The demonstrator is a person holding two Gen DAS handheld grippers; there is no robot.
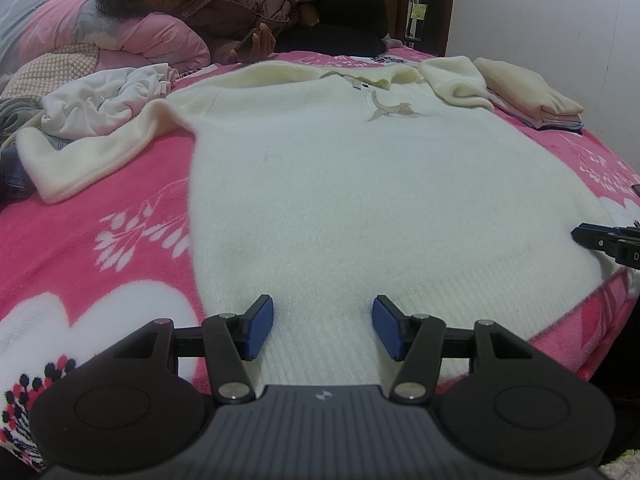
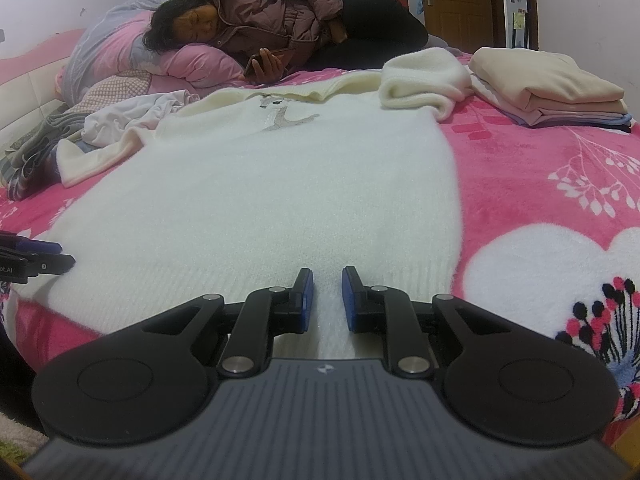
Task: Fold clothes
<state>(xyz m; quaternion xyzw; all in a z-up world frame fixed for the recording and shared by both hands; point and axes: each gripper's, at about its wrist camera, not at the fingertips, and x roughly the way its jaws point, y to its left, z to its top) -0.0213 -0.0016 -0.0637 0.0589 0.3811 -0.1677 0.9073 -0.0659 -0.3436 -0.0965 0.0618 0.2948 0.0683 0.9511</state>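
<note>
The left gripper (image 1: pixel 323 327) hung over the ribbed hem of a white sweater (image 1: pixel 360 184), its blue pads (image 1: pixel 262 330) spread wide with only bare knit showing between them. The right gripper (image 2: pixel 327 298) sat at the same hem further along, its pads (image 2: pixel 348 300) much closer together but with a narrow strip of fabric visible between them; whether they touched the knit could not be told. Each tool's tips showed at the edge of the other's view, low over the hem.

The sweater lay flat, front up, on a pink blanket (image 1: pixel 100 216) patterned with white leaves and hearts, its collar away from the grippers and a grey embroidered figure (image 2: pixel 286 114) below the neckline. The sleeve on the left (image 1: pixel 80 156) stretched out across the blanket towards a heap of crumpled clothes (image 1: pixel 104 100), while the sleeve on the right (image 2: pixel 424 76) was bunched up near the shoulder. Just beside that sleeve stood a neat stack of folded garments (image 2: pixel 552 88), cream on top. Beyond the sweater a person in a brown padded jacket (image 2: pixel 272 4) lay on a pink pillow (image 2: pixel 196 64), holding a phone (image 2: pixel 266 58).
</note>
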